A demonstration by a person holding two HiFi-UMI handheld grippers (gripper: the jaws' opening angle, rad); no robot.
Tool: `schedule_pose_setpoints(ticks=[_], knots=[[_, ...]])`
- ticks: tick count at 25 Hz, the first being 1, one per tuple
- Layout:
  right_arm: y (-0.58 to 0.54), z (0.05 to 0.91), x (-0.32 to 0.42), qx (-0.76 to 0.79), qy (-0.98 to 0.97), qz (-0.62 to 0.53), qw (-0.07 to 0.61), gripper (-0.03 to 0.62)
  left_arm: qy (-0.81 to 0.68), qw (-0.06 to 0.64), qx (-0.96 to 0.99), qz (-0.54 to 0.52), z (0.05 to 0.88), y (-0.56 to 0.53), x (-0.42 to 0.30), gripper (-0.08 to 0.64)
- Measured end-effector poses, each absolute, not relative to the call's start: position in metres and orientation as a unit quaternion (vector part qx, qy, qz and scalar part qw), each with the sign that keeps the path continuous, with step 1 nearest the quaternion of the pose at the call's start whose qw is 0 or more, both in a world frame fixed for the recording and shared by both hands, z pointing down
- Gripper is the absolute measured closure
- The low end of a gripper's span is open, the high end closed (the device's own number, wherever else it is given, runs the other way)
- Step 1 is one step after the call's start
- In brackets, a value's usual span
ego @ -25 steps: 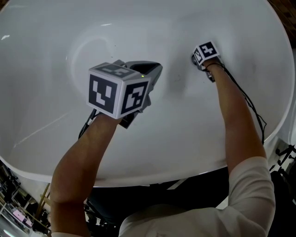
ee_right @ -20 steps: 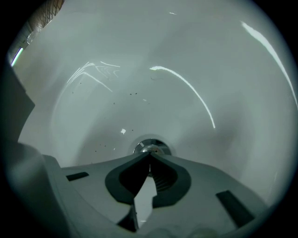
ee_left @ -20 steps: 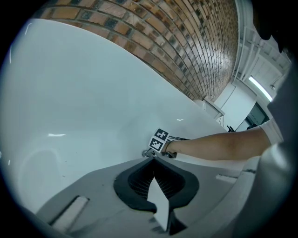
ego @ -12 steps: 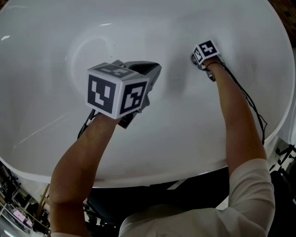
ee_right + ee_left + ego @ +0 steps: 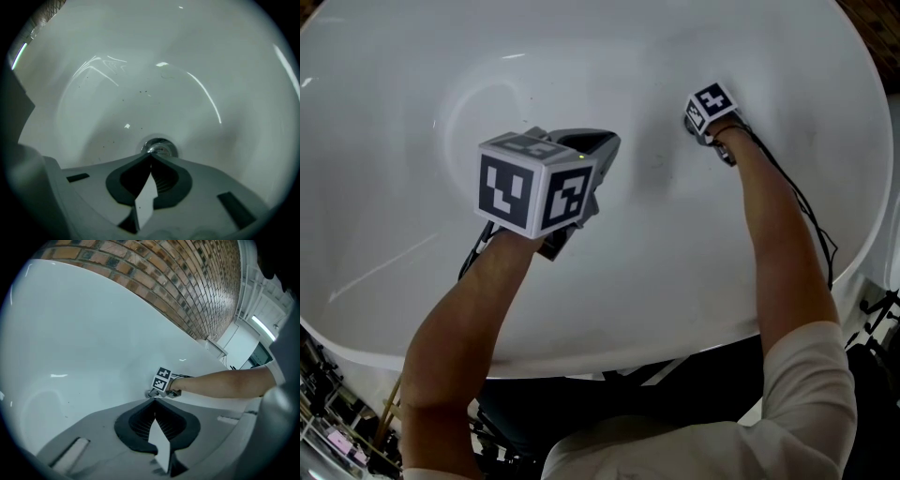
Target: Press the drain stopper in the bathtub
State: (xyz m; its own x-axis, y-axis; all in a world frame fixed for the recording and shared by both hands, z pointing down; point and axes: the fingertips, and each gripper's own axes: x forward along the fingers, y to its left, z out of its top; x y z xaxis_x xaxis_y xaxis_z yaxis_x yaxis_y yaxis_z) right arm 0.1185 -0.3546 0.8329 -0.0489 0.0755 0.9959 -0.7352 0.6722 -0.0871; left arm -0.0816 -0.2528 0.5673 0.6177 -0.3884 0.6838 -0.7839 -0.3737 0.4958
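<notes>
The round chrome drain stopper [image 5: 159, 148] sits at the bottom of the white bathtub [image 5: 412, 84]. My right gripper [image 5: 151, 154] is shut, its closed tips right at the stopper's near edge. In the head view the right gripper [image 5: 697, 124] reaches deep into the tub and hides the stopper. My left gripper [image 5: 602, 155] is shut and empty, held above the tub's middle. In the left gripper view the left gripper [image 5: 154, 400] points toward the right gripper [image 5: 154, 393] and its marker cube.
The tub's curved white wall [image 5: 140, 61] rises all round the drain. A brick wall [image 5: 187, 282] stands behind the tub. The tub's near rim [image 5: 581, 361] runs in front of the person's body. Cables [image 5: 811, 225] trail along the right arm.
The right gripper has shifted slightly up and left in the head view, a little further into the tub. The left gripper has stayed almost still.
</notes>
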Motion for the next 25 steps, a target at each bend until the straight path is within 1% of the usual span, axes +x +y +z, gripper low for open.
schedule_pose_setpoints(ticks=[5,10,14,18,25], knots=[[-0.371,0.806,0.116,0.272,-0.661,0.29,0.636,0.577,-0.4,0.414,0.784,0.234,0.575,-0.262,-0.093,0.552],[-0.372,0.769,0.11,0.292,-0.671,0.283,0.62,0.577,-0.42,0.397,0.774,0.258,0.577,-0.261,-0.107,0.552],[-0.371,0.736,0.106,0.307,-0.679,0.275,0.608,0.577,-0.428,0.376,0.782,0.253,0.549,-0.262,-0.111,0.552],[-0.37,0.695,0.098,0.316,-0.692,0.255,0.597,0.577,-0.448,0.353,0.792,0.218,0.513,-0.266,-0.113,0.552],[-0.35,0.617,0.077,0.327,-0.733,0.224,0.553,0.577,-0.468,0.321,0.806,0.17,0.458,-0.246,-0.096,0.554]])
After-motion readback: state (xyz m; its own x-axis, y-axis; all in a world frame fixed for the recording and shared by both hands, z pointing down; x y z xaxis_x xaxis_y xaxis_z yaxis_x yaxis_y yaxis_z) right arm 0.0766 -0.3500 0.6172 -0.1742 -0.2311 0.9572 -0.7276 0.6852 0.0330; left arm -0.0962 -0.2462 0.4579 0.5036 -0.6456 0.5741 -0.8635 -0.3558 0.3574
